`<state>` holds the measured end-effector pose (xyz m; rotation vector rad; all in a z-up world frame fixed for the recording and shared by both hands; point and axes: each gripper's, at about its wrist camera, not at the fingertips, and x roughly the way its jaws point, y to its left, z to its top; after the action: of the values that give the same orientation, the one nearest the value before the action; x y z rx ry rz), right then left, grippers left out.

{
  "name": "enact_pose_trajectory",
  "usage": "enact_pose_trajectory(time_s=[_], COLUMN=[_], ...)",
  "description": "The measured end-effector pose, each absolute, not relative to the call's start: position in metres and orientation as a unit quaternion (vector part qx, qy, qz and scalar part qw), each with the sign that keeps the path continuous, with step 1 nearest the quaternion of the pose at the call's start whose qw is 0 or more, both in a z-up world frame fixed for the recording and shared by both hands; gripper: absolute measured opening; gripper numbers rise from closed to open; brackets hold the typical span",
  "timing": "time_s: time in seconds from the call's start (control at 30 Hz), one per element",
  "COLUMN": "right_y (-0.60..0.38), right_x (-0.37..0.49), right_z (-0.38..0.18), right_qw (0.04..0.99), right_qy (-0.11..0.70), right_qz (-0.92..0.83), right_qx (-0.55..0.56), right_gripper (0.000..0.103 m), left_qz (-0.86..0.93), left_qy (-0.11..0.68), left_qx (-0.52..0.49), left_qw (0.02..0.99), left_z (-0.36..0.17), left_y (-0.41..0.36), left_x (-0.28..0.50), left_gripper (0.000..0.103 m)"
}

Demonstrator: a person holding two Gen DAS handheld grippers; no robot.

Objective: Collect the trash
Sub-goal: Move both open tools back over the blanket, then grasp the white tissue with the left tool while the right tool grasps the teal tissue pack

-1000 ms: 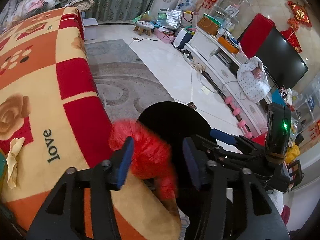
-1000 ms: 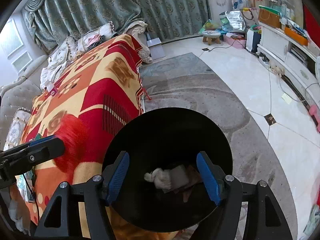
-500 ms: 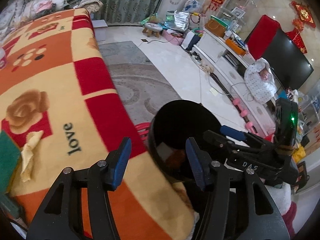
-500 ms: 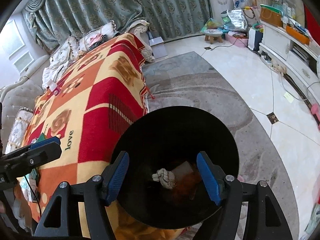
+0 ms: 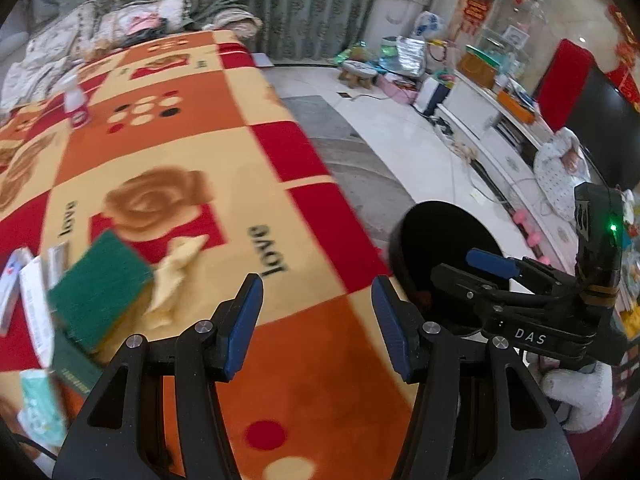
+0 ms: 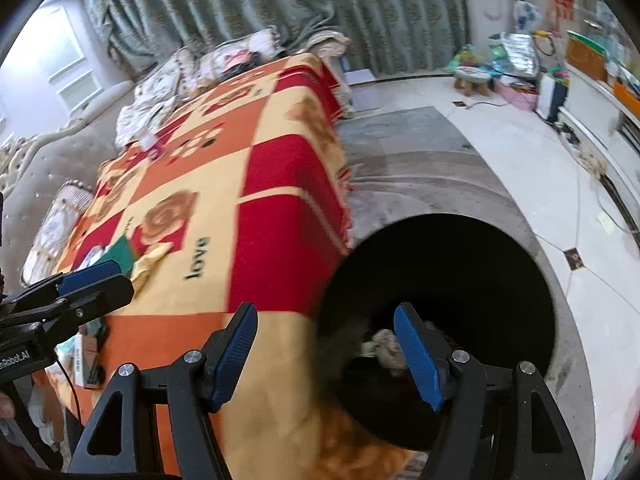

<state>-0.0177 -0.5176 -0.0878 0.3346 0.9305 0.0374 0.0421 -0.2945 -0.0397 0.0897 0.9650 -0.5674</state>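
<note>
A black round bin stands on the floor beside the blanket-covered table; crumpled pale trash lies inside it. The bin also shows in the left wrist view. A crumpled yellow tissue lies on the blanket beside a green sponge, ahead and left of my left gripper, which is open and empty above the blanket. My right gripper is open and empty over the table edge and the bin's near rim. The tissue also shows in the right wrist view.
White packets and a dark book lie at the blanket's left edge. A small bottle stands farther back. A grey rug and tiled floor lie to the right, with a TV cabinet beyond.
The red fluffy item seen at my left gripper a second ago is gone. My left gripper has swung left, away from the bin, over the blanket toward the tissue. My right gripper has shifted left.
</note>
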Motion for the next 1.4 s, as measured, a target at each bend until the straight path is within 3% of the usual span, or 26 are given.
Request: enact_pose_trajectory(time_s=[0.87,1.4], right_y=[-0.297,-0.262], right_x=[0.045,0.052], right_z=[-0.095,-0.099], right_qw=[0.849,0.832], right_qy=[0.484,0.504], right_qz=[0.202,0.223], right_qx=[0.07,0.062], right_gripper=[0.071,0.072], left_qz=[-0.089,-0.096], left_qy=[0.487,0.536], left_qx=[-0.023,-0.071], left_qw=[0.869,0.835], left_z=[-0.038,-0.107], left_y=[-0.008,0.017], left_x=[0.018,0.001], left_gripper=[0.055,0.055])
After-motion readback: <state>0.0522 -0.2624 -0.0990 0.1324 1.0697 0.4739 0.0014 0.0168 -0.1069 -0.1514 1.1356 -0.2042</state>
